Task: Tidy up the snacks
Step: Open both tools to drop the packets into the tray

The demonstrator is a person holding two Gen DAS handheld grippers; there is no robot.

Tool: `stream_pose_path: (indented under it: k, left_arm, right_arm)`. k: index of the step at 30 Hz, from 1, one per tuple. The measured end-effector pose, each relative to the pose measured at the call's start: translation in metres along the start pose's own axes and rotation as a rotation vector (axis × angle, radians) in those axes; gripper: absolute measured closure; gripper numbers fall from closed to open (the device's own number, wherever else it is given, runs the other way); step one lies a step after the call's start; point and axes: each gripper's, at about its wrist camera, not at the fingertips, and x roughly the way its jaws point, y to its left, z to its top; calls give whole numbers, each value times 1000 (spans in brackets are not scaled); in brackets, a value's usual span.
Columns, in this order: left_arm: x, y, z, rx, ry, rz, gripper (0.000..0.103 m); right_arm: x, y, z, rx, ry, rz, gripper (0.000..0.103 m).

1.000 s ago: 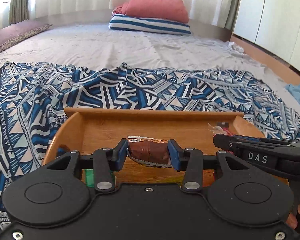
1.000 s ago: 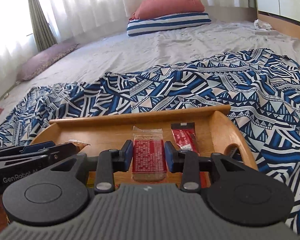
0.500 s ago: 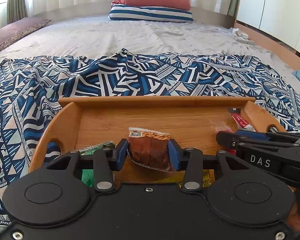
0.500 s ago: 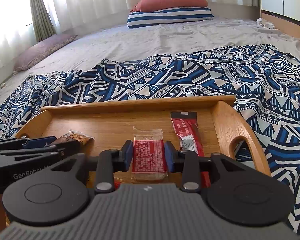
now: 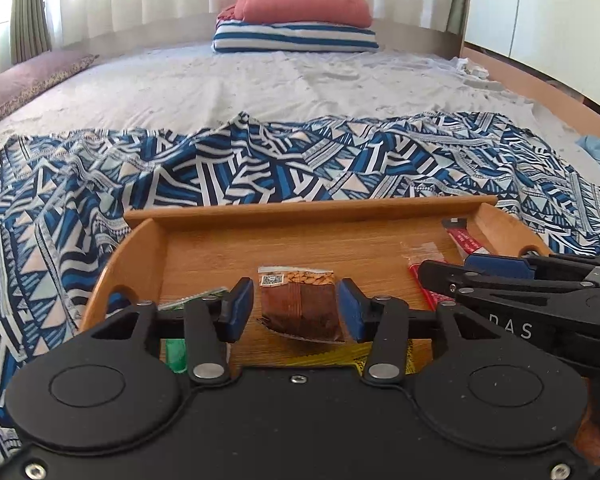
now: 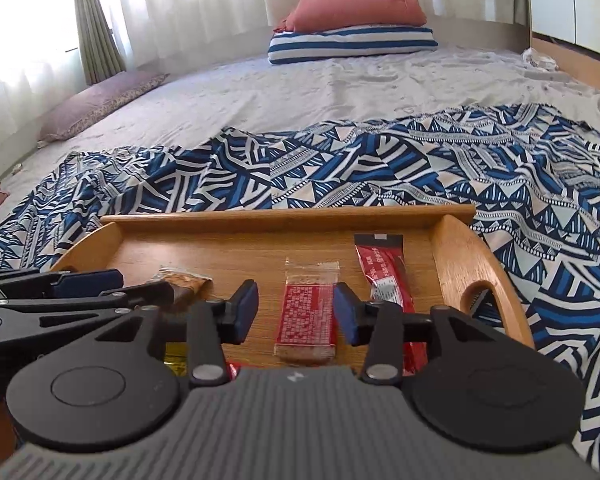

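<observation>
A wooden tray (image 5: 300, 210) (image 6: 284, 216) lies on a blue patterned cloth on the bed. My left gripper (image 5: 296, 310) is open, its pads apart from a brown snack packet (image 5: 300, 306) that rests on the tray floor between them. My right gripper (image 6: 296, 308) is open around a flat red snack packet (image 6: 306, 320) lying in the tray. A longer red packet (image 6: 384, 276) lies to its right. A green packet (image 5: 176, 354) and a yellow packet (image 5: 340, 360) lie at the tray's near side, partly hidden.
The blue patterned cloth (image 5: 260, 168) covers the near bed. A striped pillow (image 5: 296, 38) with a red one on top sits at the far end. A purple pillow (image 5: 32, 80) lies far left. A wooden bed edge (image 5: 540, 92) runs along the right.
Both grippers opened and let go of their packets, which now rest in the tray. Both cameras pulled back slightly, showing more of the tray.
</observation>
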Motion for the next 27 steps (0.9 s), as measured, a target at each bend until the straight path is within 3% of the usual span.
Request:
stream_pose_path:
  k: [11,19,27]
  left_arm:
    - [-68,13,-15,20,-81,11,25]
    - [-116,15,-42,81,-106,22,19]
    - [-148,14,-71,96,-77,-2,17]
  right_arm:
    - [-53,11,-9,-88,-48,22,19]
    - [-95,35,-34,-249,-79,26,11]
    - [-128,46,-56,-305,-86,82,2]
